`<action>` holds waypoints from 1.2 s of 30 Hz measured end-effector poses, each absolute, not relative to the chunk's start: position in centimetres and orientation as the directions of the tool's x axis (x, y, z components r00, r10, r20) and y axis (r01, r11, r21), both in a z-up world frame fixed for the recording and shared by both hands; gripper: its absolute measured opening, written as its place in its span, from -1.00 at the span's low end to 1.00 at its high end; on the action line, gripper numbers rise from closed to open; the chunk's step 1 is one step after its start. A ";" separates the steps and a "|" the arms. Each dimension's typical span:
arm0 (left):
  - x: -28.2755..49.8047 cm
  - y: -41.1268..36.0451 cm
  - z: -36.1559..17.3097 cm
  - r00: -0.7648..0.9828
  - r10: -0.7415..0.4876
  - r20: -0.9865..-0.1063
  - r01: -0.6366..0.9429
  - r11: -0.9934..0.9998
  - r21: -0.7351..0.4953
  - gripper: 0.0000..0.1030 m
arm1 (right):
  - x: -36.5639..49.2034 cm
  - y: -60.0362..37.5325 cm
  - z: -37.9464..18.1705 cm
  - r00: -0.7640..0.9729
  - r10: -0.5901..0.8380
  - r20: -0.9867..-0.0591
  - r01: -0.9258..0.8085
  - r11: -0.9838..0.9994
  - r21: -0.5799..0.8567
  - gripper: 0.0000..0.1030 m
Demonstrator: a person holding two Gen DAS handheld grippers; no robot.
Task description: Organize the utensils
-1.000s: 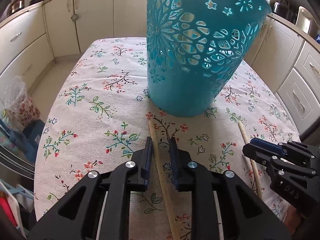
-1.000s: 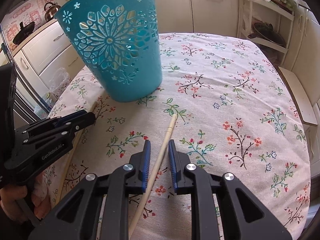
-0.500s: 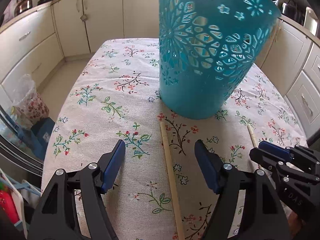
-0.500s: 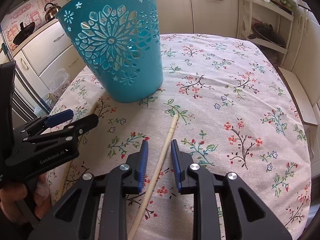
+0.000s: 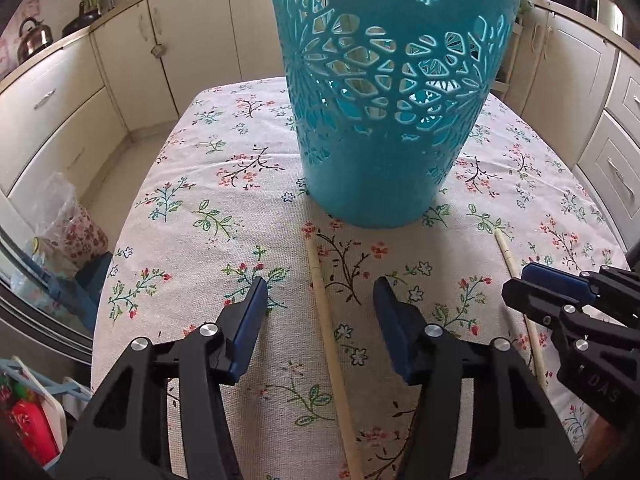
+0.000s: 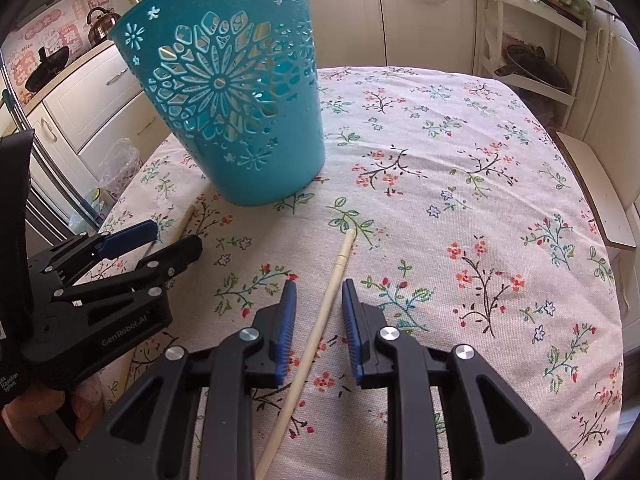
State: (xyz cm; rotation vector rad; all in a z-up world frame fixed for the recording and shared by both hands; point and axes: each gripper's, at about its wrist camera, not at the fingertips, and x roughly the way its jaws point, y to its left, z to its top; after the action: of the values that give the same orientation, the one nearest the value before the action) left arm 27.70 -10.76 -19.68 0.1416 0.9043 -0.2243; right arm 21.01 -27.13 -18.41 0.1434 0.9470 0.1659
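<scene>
A teal cut-out basket (image 5: pixel 388 92) stands on the floral tablecloth; it also shows in the right wrist view (image 6: pixel 240 108). Two wooden chopsticks lie flat in front of it. One chopstick (image 5: pixel 330 332) lies between the wide-open jaws of my left gripper (image 5: pixel 318 304), untouched. The other chopstick (image 6: pixel 320 328) lies between the jaws of my right gripper (image 6: pixel 319 300), which is open with a small gap each side. The right gripper (image 5: pixel 560 292) shows at the right of the left wrist view, over that chopstick (image 5: pixel 506 252). The left gripper (image 6: pixel 168 240) shows at the left of the right wrist view.
The tablecloth (image 6: pixel 460 200) covers a table whose edges drop off left and right. Cream kitchen cabinets (image 5: pixel 132 72) surround it. A plastic bag (image 5: pixel 64 220) sits on the floor at left. A white shelf rack (image 6: pixel 532 52) stands at back right.
Both grippers have opened: the left let go of its chopstick and spread wide, the right parted slightly. Both chopsticks now lie loose on the cloth. The left gripper drew back a little.
</scene>
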 end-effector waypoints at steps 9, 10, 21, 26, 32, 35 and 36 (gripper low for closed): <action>27.6 -11.0 -19.8 0.595 -0.135 -0.792 0.261 0.965 0.032 -0.04 | 21.0 -27.4 -18.4 0.578 0.195 -0.792 -0.068 0.979 0.192 -0.46; 27.6 -11.1 -19.8 0.594 -0.145 -0.791 0.271 0.962 0.028 -0.23 | 21.0 -27.4 -18.4 0.578 0.195 -0.792 -0.069 0.979 0.191 -0.46; 27.4 -10.6 -19.7 0.581 -0.214 -0.786 0.302 0.953 -0.036 -0.90 | 21.2 -27.7 -18.1 0.581 0.190 -0.791 -0.078 0.981 0.178 -0.87; 27.9 -11.0 -19.6 0.559 -0.199 -0.805 0.313 0.950 -0.017 -0.83 | 21.4 -27.5 -18.5 0.570 0.181 -0.801 -0.075 0.983 0.168 -0.74; 28.4 -10.7 -19.5 0.548 -0.222 -0.806 0.316 0.948 -0.046 -0.90 | 21.2 -26.9 -18.5 0.573 0.168 -0.802 -0.091 0.986 0.141 -0.88; 28.3 -9.5 -19.6 0.535 -0.298 -0.791 0.314 0.939 -0.141 -0.90 | 21.3 -27.0 -18.5 0.569 0.174 -0.804 -0.090 0.985 0.149 -0.88; 28.1 -9.1 -19.6 0.535 -0.316 -0.783 0.313 0.936 -0.163 -0.90 | 21.3 -27.0 -18.5 0.568 0.175 -0.804 -0.089 0.984 0.152 -0.88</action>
State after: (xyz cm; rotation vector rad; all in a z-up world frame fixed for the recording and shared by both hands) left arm 28.10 -9.10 -19.61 -0.0034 0.9336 -0.3741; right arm 21.29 -27.05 -18.50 0.0975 0.9544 0.1558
